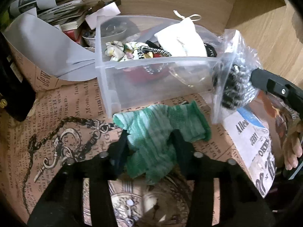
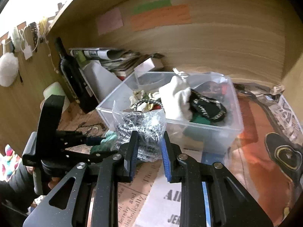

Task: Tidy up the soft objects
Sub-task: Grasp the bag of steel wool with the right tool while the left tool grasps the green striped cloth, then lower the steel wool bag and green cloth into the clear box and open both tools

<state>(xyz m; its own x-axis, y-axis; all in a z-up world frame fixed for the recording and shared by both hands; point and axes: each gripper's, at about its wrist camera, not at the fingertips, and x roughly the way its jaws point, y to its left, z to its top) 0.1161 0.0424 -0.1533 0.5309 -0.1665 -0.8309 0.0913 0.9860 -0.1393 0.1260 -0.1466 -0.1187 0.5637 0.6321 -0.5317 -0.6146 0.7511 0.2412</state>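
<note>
My left gripper is shut on a green striped knit sock, held low over the newsprint-patterned surface just in front of a clear plastic bin. My right gripper is shut on a clear bag holding a black-and-white braided cord, held at the bin's near corner. The bag also shows in the left wrist view at the bin's right end. The bin holds a white drawstring pouch, a floral scrunchie, a black chain-trimmed piece and other soft items.
A stack of papers and magazines and a grey folder stand behind the bin on the left. A black box leans at the left wall. Wooden walls enclose the space. A printed white paper lies on the right.
</note>
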